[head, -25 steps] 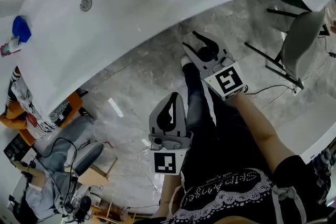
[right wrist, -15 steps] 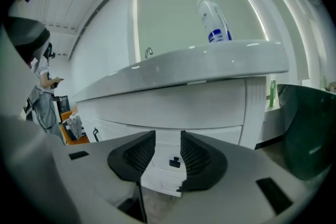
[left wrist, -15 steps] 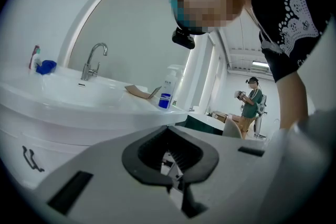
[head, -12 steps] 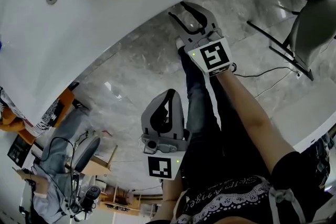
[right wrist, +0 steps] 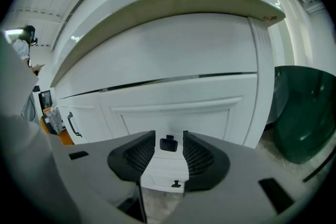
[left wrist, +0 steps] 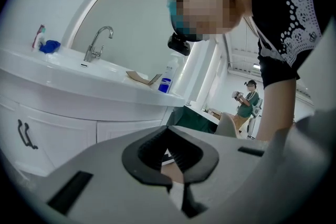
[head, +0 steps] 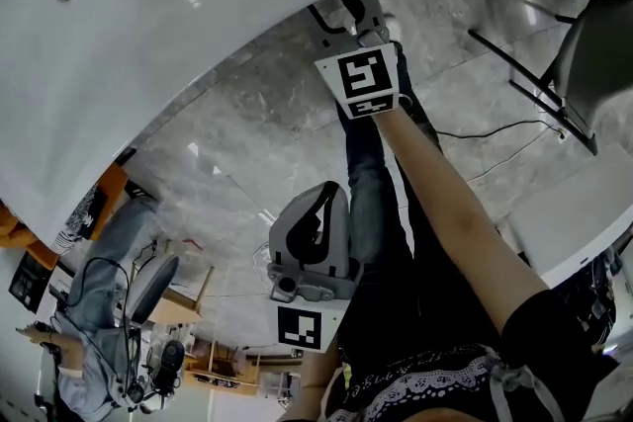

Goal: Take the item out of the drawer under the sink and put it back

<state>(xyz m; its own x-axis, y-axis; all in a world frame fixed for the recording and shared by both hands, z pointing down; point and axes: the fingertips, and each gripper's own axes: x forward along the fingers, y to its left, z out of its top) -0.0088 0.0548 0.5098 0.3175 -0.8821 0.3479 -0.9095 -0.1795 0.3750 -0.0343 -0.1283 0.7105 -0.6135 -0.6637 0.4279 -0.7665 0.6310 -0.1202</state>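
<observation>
My right tool (head: 348,10) open, black drawer handle (right wrist: 168,143) between jaws, 12 o'clock. Drawer (right wrist: 210,118) shut under sink (head: 148,44); item hidden. Left tool (left wrist: 169,136) closed, empty.

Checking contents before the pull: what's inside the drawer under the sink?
Can't tell: the drawer is shut, its white front covering whatever is inside. Only the dark handle shows.

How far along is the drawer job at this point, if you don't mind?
Done: nothing yet; the drawer looks closed, no item out. In hand: the open right tongs bracket its black handle without gripping; the left tongs are shut, empty. Left: open, take out, put back.
</observation>
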